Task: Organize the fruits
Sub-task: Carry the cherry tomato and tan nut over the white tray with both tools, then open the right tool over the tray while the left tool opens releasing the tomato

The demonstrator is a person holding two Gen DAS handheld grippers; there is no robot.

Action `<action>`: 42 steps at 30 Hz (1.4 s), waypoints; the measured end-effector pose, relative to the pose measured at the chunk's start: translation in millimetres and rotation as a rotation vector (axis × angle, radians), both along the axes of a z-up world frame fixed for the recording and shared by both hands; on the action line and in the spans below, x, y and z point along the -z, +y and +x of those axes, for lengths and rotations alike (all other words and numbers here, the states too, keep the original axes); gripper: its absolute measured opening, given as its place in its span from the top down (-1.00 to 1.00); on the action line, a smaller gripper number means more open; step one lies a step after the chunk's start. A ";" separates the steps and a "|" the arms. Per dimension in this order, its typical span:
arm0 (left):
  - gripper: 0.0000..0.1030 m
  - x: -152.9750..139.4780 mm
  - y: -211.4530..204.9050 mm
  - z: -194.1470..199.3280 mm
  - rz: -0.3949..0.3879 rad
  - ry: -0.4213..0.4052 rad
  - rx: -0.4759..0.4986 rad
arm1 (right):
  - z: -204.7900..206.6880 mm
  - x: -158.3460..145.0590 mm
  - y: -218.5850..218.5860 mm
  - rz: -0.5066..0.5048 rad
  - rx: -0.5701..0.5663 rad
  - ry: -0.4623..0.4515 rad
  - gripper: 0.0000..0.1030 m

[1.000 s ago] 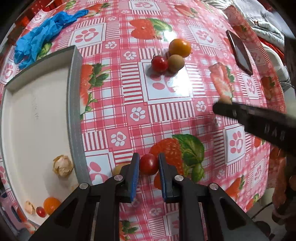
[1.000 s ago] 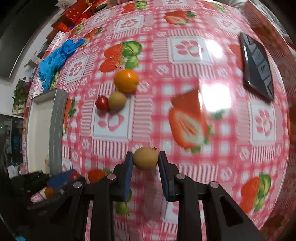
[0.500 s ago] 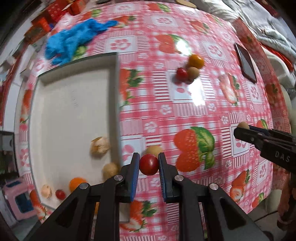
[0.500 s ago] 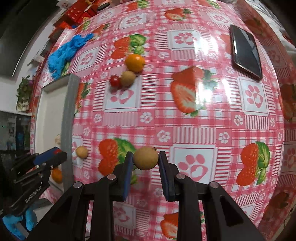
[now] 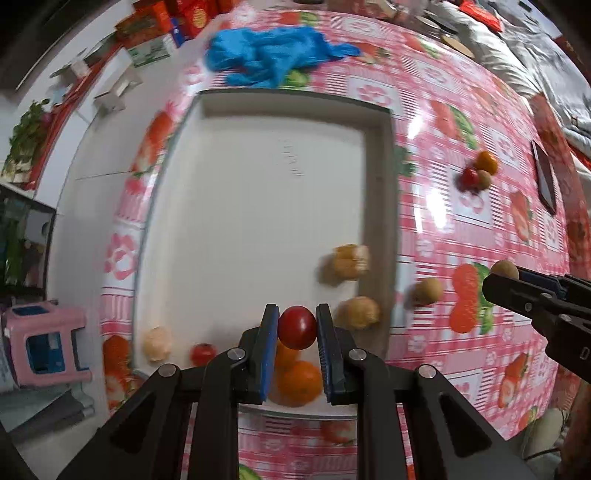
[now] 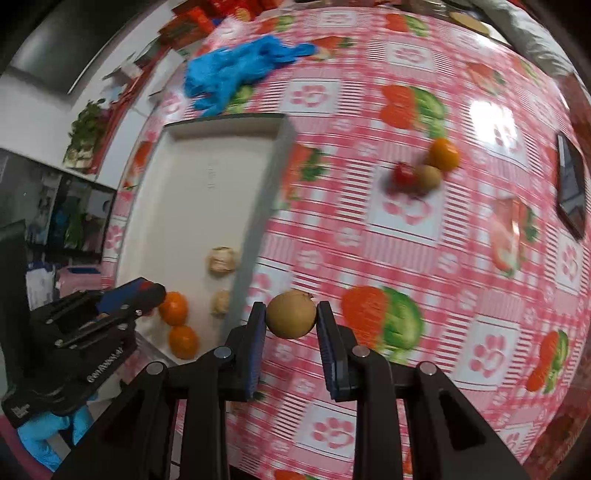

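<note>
My left gripper (image 5: pixel 296 328) is shut on a red cherry tomato (image 5: pixel 297 327) and holds it above the near end of the white tray (image 5: pixel 258 192). In the tray lie two oranges (image 5: pixel 298 382), a small red tomato (image 5: pixel 202 353) and several tan fruits (image 5: pixel 357 312). My right gripper (image 6: pixel 291 319) is shut on a tan round fruit (image 6: pixel 291 314), above the tablecloth just right of the tray (image 6: pixel 199 192). It also shows in the left wrist view (image 5: pixel 503 274). A tan fruit (image 5: pixel 427 291) lies on the cloth beside the tray. An orange (image 6: pixel 443 154), a tomato (image 6: pixel 403 174) and a tan fruit (image 6: pixel 428 177) sit together farther back.
A crumpled blue glove (image 6: pixel 236 75) lies beyond the tray's far end. A black phone (image 6: pixel 570 190) lies at the right of the table. Red boxes (image 6: pixel 192 22) stand at the far edge. A pink stool (image 5: pixel 44 341) stands on the floor to the left.
My left gripper has carried the tomato left, from above the cloth to above the tray. My right gripper has moved left with its tan fruit, closer to the tray.
</note>
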State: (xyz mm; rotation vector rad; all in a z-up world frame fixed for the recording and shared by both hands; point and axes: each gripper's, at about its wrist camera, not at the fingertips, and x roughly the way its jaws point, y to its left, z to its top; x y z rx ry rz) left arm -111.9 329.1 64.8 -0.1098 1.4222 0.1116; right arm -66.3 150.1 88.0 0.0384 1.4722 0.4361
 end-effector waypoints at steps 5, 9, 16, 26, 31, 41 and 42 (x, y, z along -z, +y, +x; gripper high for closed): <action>0.58 3.5 21.6 -4.2 0.019 0.003 -0.030 | 1.9 3.6 34.6 0.008 -0.041 0.013 0.42; 0.58 9.0 31.6 -4.7 0.021 0.012 -0.047 | 3.4 9.0 59.4 0.002 -0.083 0.022 0.42; 0.58 21.4 39.4 -5.6 0.029 0.041 -0.059 | 4.9 26.5 85.2 -0.024 -0.115 0.060 0.42; 0.56 31.4 39.6 -9.3 0.036 0.070 -0.032 | 1.9 38.8 100.3 -0.022 -0.140 0.098 0.11; -0.68 25.6 33.1 -14.4 0.105 0.036 -0.035 | 2.5 32.4 100.4 -0.016 -0.127 0.079 -0.32; -0.68 18.2 4.0 -7.1 0.165 0.041 0.032 | 9.9 14.0 63.1 -0.052 -0.040 0.026 -0.79; -0.68 17.6 1.6 -6.5 0.163 0.041 0.034 | 9.8 13.1 57.4 -0.058 -0.027 0.023 -0.85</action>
